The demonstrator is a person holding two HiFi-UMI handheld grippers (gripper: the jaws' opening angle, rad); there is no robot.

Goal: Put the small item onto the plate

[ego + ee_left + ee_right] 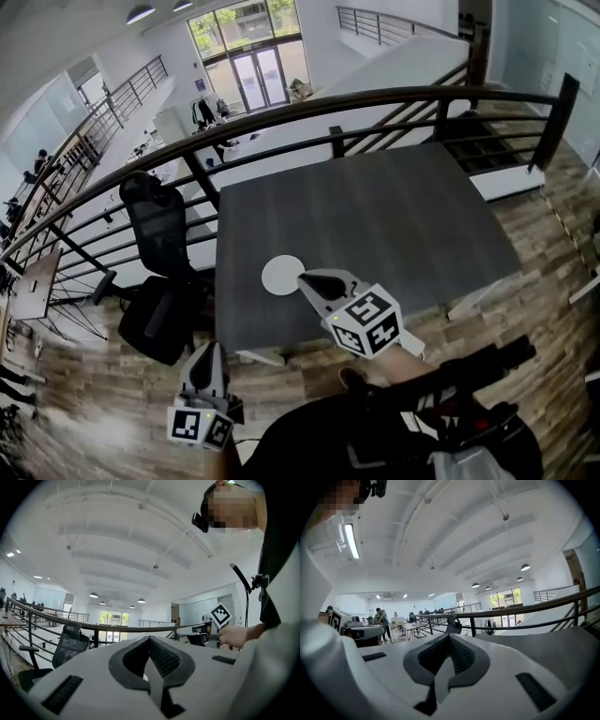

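The right gripper [307, 278] is held with jaws closed on nothing, its tip just beside the right rim of the white plate [282, 275] on the grey table [375, 216]. The left gripper [213, 350], likewise closed and empty, is positioned farther off, short of the table edge. The small item is found in no view; the plate appears bare

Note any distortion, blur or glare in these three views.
Head view: fisheye bows the railing; floor at lower left smeared. Left gripper view: black vignette, bright ceiling, claw soft close up. Right gripper view: same vignette, strip light glaring.
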